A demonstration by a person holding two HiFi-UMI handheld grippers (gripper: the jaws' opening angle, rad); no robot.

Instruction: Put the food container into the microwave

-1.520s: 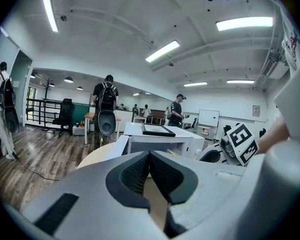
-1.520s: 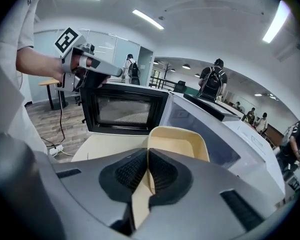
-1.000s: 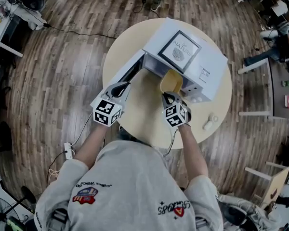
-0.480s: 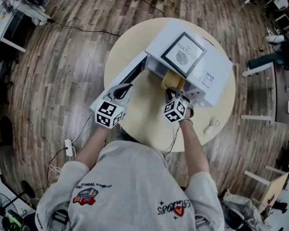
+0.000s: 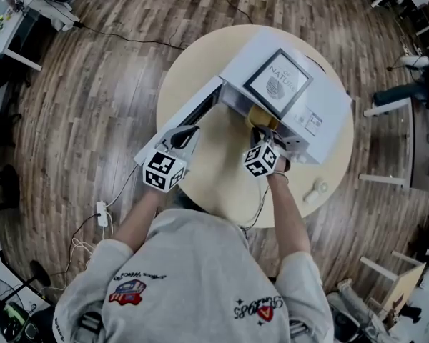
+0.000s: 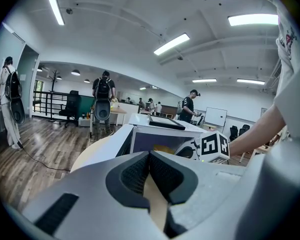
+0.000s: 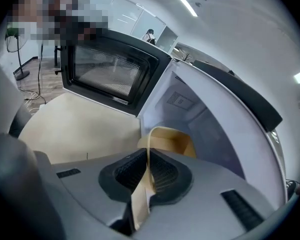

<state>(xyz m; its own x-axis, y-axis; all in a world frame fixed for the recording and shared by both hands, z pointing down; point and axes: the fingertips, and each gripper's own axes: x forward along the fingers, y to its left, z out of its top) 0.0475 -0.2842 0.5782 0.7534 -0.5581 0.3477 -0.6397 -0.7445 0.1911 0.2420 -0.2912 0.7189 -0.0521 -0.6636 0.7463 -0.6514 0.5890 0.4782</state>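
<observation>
At the microwave (image 5: 322,113) mouth, right gripper (image 7: 147,166) clamps food container (image 7: 172,139) rim, long axis pointing inward; left gripper (image 6: 150,159) jaws together.

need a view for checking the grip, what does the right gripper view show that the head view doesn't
Right gripper view only: the right gripper shut on the rim of the food container, and the inner walls of the microwave. Head view only: the left gripper, beside the door, and the person's arms. Both: the food container at the microwave's mouth, door open.
</observation>
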